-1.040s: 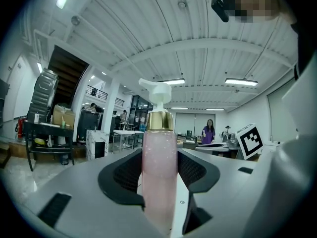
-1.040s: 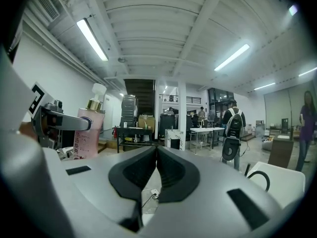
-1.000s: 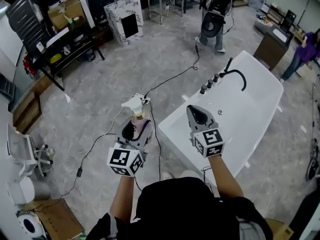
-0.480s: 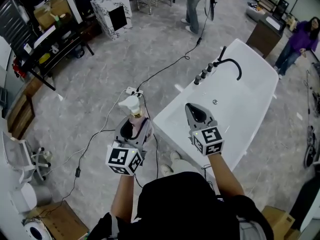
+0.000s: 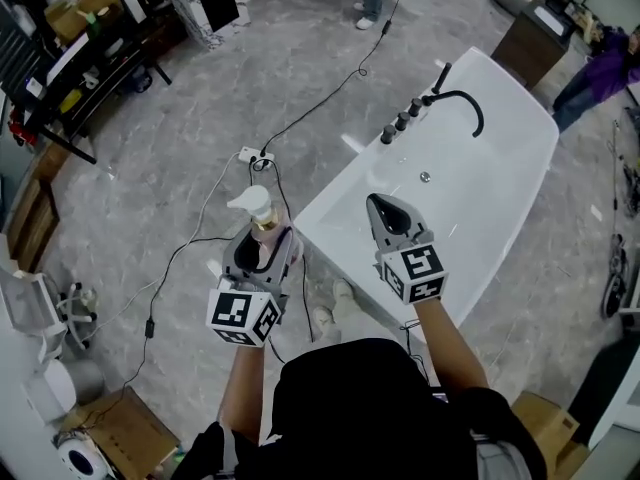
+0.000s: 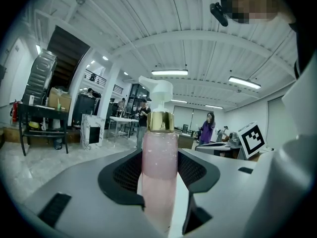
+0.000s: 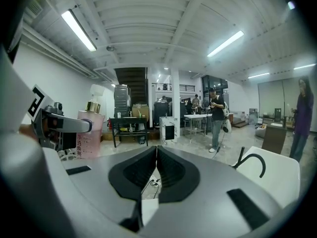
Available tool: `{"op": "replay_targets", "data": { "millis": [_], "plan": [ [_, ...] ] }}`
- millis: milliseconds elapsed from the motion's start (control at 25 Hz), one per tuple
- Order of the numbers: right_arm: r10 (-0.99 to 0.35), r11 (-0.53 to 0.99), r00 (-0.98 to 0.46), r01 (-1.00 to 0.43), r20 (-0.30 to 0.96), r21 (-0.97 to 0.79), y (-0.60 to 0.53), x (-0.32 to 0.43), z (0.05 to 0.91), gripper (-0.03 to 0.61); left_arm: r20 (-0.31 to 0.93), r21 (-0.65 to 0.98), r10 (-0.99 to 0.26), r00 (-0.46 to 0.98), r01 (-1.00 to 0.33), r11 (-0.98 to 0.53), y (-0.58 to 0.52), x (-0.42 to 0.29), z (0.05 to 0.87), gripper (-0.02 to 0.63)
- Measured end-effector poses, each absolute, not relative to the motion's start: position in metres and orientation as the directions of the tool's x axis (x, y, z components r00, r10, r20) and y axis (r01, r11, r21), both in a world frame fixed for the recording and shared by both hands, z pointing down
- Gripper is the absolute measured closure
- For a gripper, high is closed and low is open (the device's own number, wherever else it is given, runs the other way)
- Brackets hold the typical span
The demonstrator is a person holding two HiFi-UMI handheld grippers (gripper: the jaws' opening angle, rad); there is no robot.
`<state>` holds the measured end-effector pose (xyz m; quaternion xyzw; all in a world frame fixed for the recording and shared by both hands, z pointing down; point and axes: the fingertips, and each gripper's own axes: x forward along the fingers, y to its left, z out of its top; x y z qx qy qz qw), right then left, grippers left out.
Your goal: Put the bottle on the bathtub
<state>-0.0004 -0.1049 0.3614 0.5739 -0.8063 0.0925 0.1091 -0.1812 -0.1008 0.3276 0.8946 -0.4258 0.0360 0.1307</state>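
Observation:
A pink pump bottle (image 5: 258, 220) with a gold collar and white pump head stands upright between the jaws of my left gripper (image 5: 258, 254), which is shut on it. In the left gripper view the bottle (image 6: 159, 168) fills the gap between the jaws. It is held over the floor just left of the white bathtub (image 5: 500, 188). My right gripper (image 5: 388, 218) hovers over the tub's near end, its jaws shut with nothing between them. From the right gripper view the bottle (image 7: 90, 133) shows at the left and the tub (image 7: 277, 170) at the lower right.
A black curved faucet (image 5: 462, 108) and knobs (image 5: 400, 123) sit on the tub's far rim. Cables and a power strip (image 5: 252, 157) lie on the grey floor. Dark shelving (image 5: 70, 58) stands far left. People stand in the background, one at the far right (image 5: 610, 58).
The view has shifted forward toward the bathtub; both grippers sit slightly lower in the frame. The left gripper still holds the bottle, and the right stays shut.

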Motion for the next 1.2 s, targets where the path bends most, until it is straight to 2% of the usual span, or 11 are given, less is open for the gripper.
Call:
{"op": "replay_targets", "data": {
  "millis": [1200],
  "plan": [
    [-0.761, 0.305, -0.343, -0.938, 0.55, -0.162, -0.17, 0.057, 0.546, 0.554, 0.46, 0.278, -0.636, 0.619, -0.781, -0.559, -0.183, -0.11, 0.519, 0.39]
  ]
}}
